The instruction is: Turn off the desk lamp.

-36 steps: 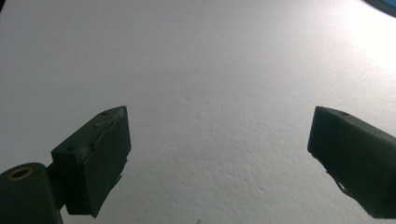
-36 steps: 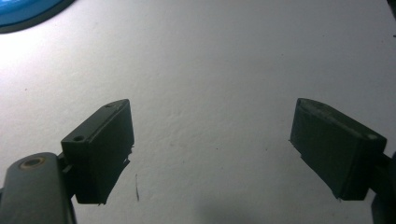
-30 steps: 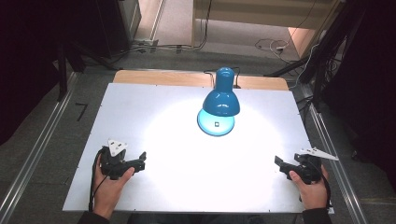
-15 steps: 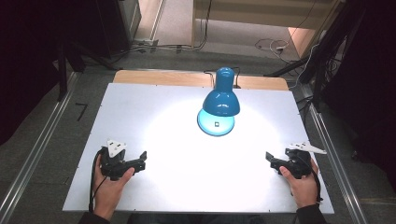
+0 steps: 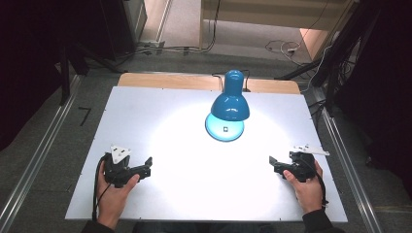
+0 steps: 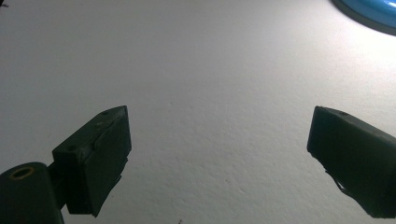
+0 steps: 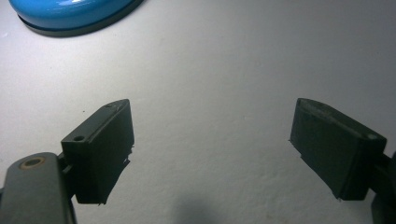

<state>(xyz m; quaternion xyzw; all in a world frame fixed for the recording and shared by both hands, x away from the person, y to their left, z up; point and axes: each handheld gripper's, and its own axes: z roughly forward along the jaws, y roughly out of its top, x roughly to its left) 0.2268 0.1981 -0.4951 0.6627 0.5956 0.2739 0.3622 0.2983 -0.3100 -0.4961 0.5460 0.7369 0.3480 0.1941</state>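
Blue desk lamp [image 5: 229, 104] stands upper centre of the high view, base [image 5: 224, 129] on the white counter [image 5: 160, 121], lit. I judge this the approach step: nothing gripped. Left claw [image 5: 146, 165] at lower left and right claw [image 5: 272, 164] at lower right both gape wide, empty, well apart from the lamp. Next I must reach inward. Small white mark on the base; unreadable.

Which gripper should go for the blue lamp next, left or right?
Right, probably. The right gripper sits nearer the blue lamp, jaws open and pointing inward toward its base. The left gripper is open too but lies farther off across the white table.
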